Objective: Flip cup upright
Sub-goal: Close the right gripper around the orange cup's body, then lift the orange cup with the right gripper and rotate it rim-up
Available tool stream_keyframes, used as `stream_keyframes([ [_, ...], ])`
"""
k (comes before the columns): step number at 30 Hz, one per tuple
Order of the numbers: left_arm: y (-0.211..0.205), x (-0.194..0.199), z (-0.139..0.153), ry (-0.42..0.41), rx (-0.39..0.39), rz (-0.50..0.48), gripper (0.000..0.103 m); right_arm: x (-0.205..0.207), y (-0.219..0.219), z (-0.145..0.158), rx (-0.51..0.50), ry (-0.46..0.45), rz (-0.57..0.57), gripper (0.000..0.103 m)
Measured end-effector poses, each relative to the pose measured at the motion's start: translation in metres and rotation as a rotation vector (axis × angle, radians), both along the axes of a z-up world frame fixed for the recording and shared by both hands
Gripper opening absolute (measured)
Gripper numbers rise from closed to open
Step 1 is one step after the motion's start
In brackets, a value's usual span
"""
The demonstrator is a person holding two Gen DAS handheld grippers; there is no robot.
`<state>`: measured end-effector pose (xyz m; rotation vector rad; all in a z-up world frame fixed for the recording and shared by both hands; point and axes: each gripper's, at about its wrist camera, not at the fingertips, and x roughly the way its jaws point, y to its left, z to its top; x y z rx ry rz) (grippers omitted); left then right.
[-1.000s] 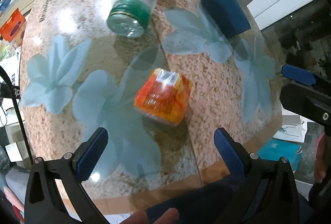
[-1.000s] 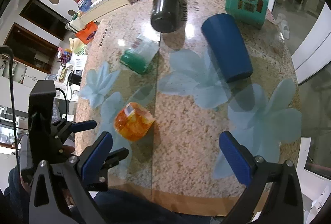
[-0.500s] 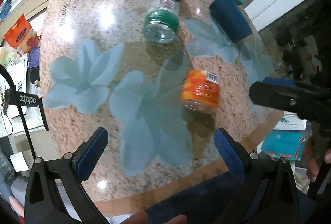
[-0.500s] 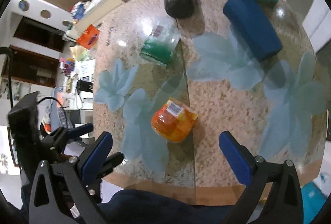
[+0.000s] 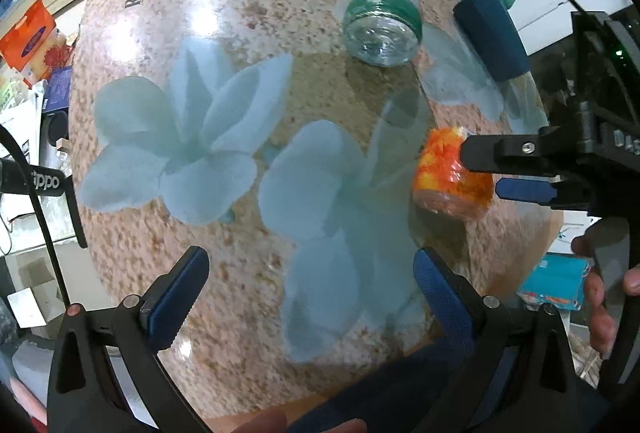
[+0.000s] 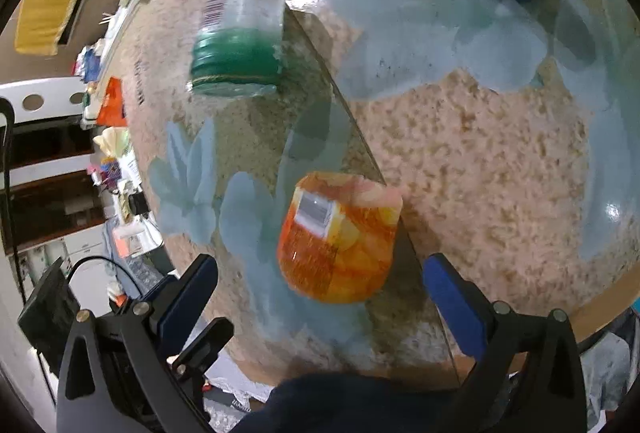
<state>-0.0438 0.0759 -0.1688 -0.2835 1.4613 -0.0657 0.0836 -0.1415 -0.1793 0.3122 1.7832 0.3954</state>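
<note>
While the orange cup (image 6: 340,237) lies on its side on the surface (image 6: 480,173), the right tool (image 6: 320,285) gapes wide around it; the left tool (image 5: 308,285) gapes wide, holding nothing.

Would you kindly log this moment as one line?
right gripper: open, straddling orange cup | cup: on its side | left gripper: open, idle

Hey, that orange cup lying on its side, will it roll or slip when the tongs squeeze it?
The orange cup lies on its side on glossy glass, so it may roll or slide. Its thin printed plastic looks light and may flex. The right tongs are open around it, not yet touching.
</note>
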Motion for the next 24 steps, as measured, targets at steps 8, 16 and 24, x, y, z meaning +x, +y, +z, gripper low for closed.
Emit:
stream_keyframes([
  [8,0.008,0.015,-0.014,0.021,-0.001,-0.045,0.103,0.001,0.018,-0.023,-0.065,0.097,-0.001,0.103],
  [16,0.014,0.020,-0.020,0.030,-0.023,-0.066,0.103,-0.004,0.026,-0.027,-0.108,0.054,0.047,0.067],
  [24,0.016,0.013,-0.022,0.038,-0.024,-0.063,0.103,-0.007,0.024,-0.023,-0.054,0.017,0.058,0.066],
])
